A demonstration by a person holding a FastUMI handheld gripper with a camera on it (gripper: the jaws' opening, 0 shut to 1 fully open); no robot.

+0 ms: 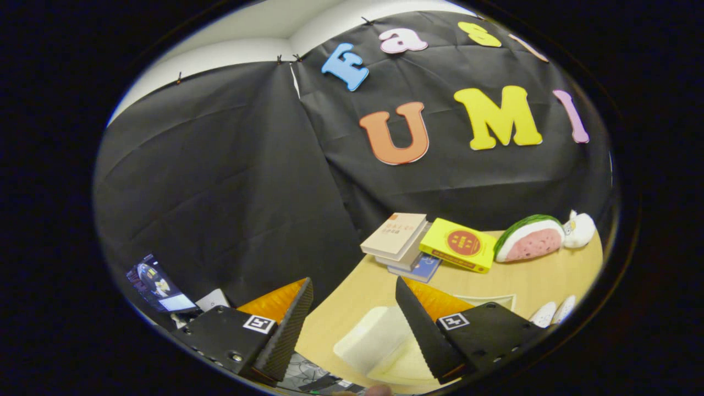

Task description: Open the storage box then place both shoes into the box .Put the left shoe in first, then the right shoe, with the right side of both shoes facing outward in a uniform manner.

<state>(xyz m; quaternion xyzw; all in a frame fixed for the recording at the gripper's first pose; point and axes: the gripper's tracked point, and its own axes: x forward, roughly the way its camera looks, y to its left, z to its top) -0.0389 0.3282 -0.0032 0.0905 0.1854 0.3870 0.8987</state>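
Two fingers of my gripper [352,324] stood spread apart with nothing held between them. Reading left to right: a small lit screen [159,286] lay far left; the white storage box [379,344] sat on the table [550,275] low between the fingers, nearer my right finger, its lid apparently down. Stacked books [426,242] and a watermelon toy [531,236] lay beyond. Both shoes [553,312] lay rightward of the right finger, toes barely visible; their long axis I could not judge.

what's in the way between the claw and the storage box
Nothing visible. The claw is open, and the white storage box lies on the table just ahead, between its fingers. The books and watermelon toy sit beyond the box.
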